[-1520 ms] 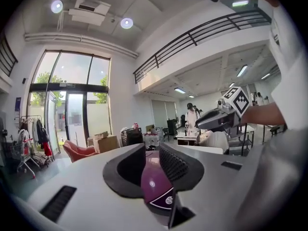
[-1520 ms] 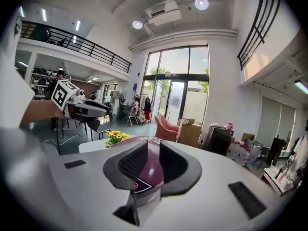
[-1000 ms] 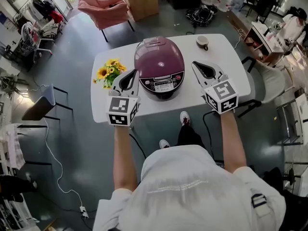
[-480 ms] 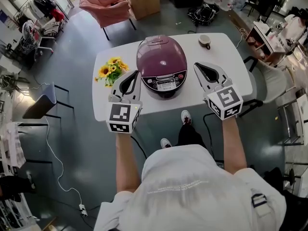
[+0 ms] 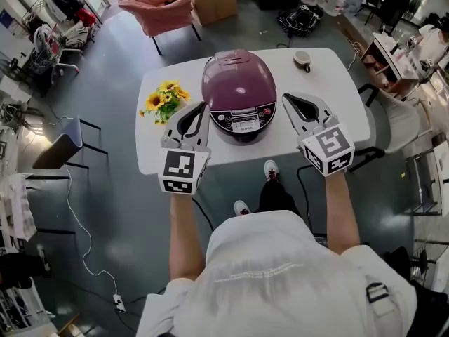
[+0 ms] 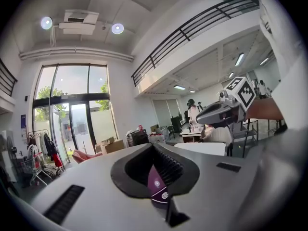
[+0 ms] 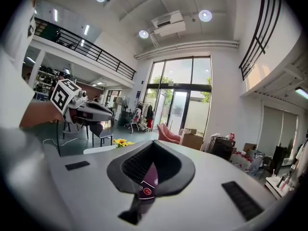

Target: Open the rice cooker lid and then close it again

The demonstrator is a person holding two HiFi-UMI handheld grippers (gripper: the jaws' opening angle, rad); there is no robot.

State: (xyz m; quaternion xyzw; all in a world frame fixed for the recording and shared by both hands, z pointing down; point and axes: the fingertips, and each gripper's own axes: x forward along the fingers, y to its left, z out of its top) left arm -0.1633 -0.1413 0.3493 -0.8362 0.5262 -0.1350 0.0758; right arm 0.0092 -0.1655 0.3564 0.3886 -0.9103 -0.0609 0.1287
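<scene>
Flanking the closed rice cooker (image 5: 238,93) on the worktop (image 5: 337,83), left gripper (image 5: 200,107) and right gripper (image 5: 287,98) have jaws shut, empty; their views show only cooker slivers.

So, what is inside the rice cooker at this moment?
The inside cannot be seen: the lid of the purple rice cooker is closed and covers it. Only the domed lid and the control panel at the front show.

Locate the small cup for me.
In the head view, the small pale cup stands at the far right of the white table, right of the purple rice cooker and beyond the right gripper.
</scene>
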